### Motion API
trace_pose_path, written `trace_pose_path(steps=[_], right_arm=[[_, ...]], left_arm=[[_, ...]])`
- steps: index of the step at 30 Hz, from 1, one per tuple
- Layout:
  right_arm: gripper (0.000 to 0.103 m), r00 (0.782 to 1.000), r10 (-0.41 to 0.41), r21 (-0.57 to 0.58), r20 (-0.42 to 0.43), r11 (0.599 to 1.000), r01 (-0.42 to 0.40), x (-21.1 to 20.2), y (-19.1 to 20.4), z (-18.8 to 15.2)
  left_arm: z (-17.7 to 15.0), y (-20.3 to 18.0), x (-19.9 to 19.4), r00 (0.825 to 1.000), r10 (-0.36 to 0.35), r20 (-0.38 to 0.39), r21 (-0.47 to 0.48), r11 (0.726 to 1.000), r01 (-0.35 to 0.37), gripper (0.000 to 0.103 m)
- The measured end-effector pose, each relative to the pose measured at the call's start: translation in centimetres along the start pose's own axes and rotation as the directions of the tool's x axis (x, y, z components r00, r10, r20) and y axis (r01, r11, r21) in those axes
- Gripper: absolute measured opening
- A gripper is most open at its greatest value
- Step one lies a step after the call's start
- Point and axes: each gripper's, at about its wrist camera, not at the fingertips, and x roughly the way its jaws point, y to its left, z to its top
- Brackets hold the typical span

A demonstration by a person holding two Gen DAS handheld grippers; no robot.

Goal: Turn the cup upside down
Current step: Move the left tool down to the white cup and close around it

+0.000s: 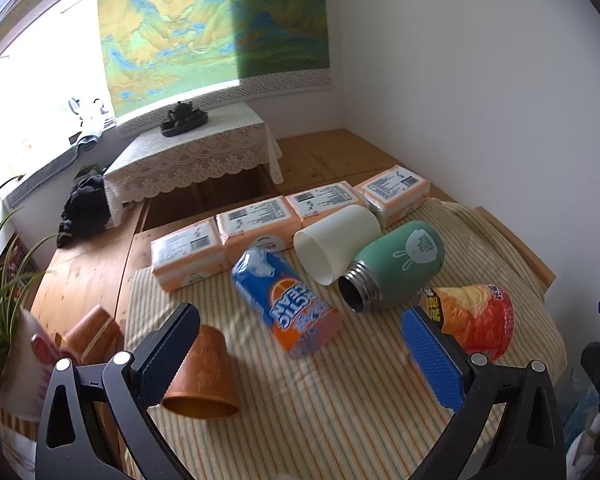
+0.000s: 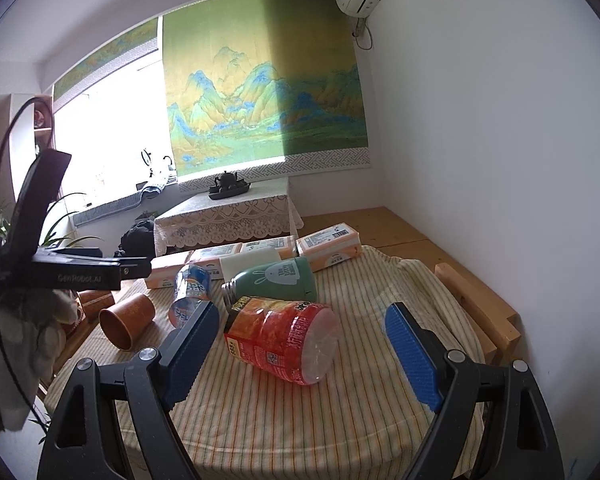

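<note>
Several cups and bottles lie on their sides on a striped cloth (image 1: 340, 420). A brown cup (image 1: 202, 376) lies by my left gripper's left finger, mouth toward me; it also shows in the right wrist view (image 2: 126, 320). A white cup (image 1: 334, 242) lies at the back, mouth toward the front left. A green bottle (image 1: 396, 266) lies beside it, and a blue-orange bottle (image 1: 286, 306) in the middle. A red-orange bottle (image 2: 284, 338) lies between my right gripper's fingers. My left gripper (image 1: 300, 352) is open and empty. My right gripper (image 2: 300, 344) is open around the red-orange bottle, not touching it.
Orange tissue packs (image 1: 260, 232) line the table's far edge. Another brown cup (image 1: 94, 332) sits off the cloth at the left, beside a plant (image 1: 0, 296). A low lace-covered table (image 1: 196, 156) stands behind. The wooden table edge (image 2: 480, 308) runs along the right.
</note>
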Motion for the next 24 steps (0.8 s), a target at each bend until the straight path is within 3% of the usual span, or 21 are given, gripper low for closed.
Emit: trace_pose_path(steps=[5, 10, 16, 24], right_arm=[[0.082, 1.0, -0.025, 0.018, -0.017, 1.0, 0.025, 0.7, -1.7, -0.4], [0.082, 0.998, -0.057, 0.04, -0.037, 0.997, 0.059, 1.4, -3.7, -0.7], [0.082, 0.994, -0.082, 0.077, -0.071, 0.993, 0.087, 2.6, -5.6, -1.1], [0.082, 0.988, -0.115, 0.119, -0.105, 0.985, 0.127, 4.1, -7.9, -1.6]], left_arm=[[5.1, -0.1, 5.5, 0.987, -0.072, -0.145, 0.034, 0.996, 0.078, 0.102], [8.5, -0.8, 11.4, 0.952, -0.109, -0.285, 0.066, 0.989, 0.133, 0.102], [10.6, -3.6, 17.7, 0.908, -0.115, -0.403, 0.151, 0.97, 0.19, 0.101], [11.3, -5.0, 23.0, 0.856, -0.128, -0.501, 0.174, 0.954, 0.244, 0.093]])
